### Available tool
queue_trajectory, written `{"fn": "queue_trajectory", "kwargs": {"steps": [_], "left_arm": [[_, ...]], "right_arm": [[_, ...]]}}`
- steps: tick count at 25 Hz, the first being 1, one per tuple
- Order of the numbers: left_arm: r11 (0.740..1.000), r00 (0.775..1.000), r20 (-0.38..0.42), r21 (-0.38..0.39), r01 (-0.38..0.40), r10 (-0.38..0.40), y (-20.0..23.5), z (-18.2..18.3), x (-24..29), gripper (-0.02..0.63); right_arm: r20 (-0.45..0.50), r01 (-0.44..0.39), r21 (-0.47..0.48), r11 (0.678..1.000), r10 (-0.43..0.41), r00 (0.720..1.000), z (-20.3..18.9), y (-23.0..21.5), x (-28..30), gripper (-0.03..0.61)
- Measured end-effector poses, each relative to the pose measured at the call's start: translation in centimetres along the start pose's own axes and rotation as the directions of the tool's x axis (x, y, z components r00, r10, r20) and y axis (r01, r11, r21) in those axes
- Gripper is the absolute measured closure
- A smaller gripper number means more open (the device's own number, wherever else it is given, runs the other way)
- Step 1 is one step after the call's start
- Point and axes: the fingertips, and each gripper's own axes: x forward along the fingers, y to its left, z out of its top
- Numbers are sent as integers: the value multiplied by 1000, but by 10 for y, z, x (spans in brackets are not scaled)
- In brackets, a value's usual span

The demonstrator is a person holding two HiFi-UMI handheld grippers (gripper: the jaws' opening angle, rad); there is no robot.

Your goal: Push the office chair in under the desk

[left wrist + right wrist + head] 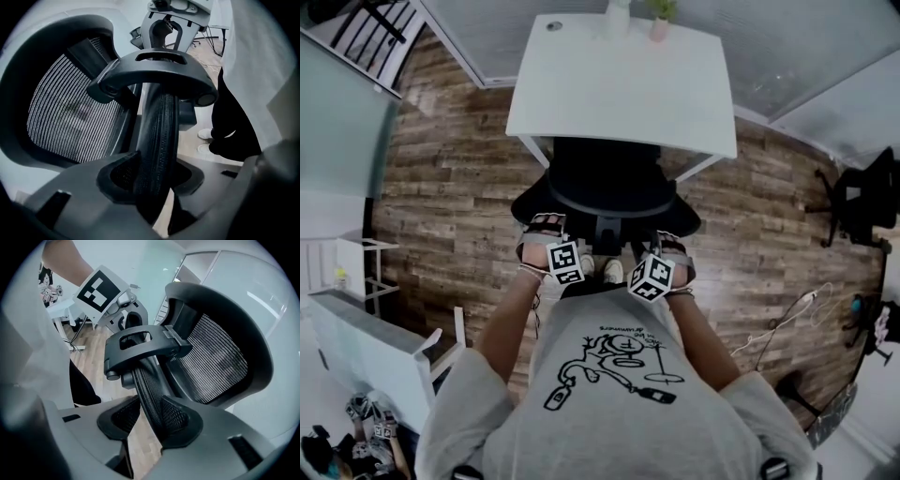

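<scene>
Chair (605,183) is upper centre of the head view, its front tucked under the white worktop (619,84). Your left gripper (544,230) and right gripper (667,246) are at its back. Both sets of jaws are spread, not clamped. The ribbed bar (159,136) stands between the left pair. On the right it leans on the frame-right jaw, with floor (142,446) showing beside it.

Bare wood floor (450,216) lies open left and right of the office chair (605,183). Ahead, the tabletop (619,84) overhangs its seat, slanted desk legs (532,151) close on both sides. A white cable (772,329) trails at lower right; a white shelf (370,272) stands far left.
</scene>
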Motion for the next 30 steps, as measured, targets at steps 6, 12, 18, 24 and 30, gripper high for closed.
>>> {"fn": "queue_trajectory", "kwargs": {"steps": [6,12,18,24,30], "left_arm": [[998,999,14,36,-46,45,2,-3,-8,449],[997,999,36,-65,-34,37,4,-8,-39,449],[978,990,117,-204,-54,79,10,6,-79,462],[840,933,342,-534,94,112,35,39,-124,558],[596,768,574,-733,327,284,76,68,-192,592]], "right_arm": [[6,-6,11,1000,5,1000,6,1,-2,413],[41,-16,96,995,12,999,15,-2,-24,408],[153,-27,271,962,-16,988,41,-12,-54,442],[351,-122,477,871,-61,935,72,-25,-88,505],[527,-240,606,759,-156,836,103,-45,-139,523]]}}
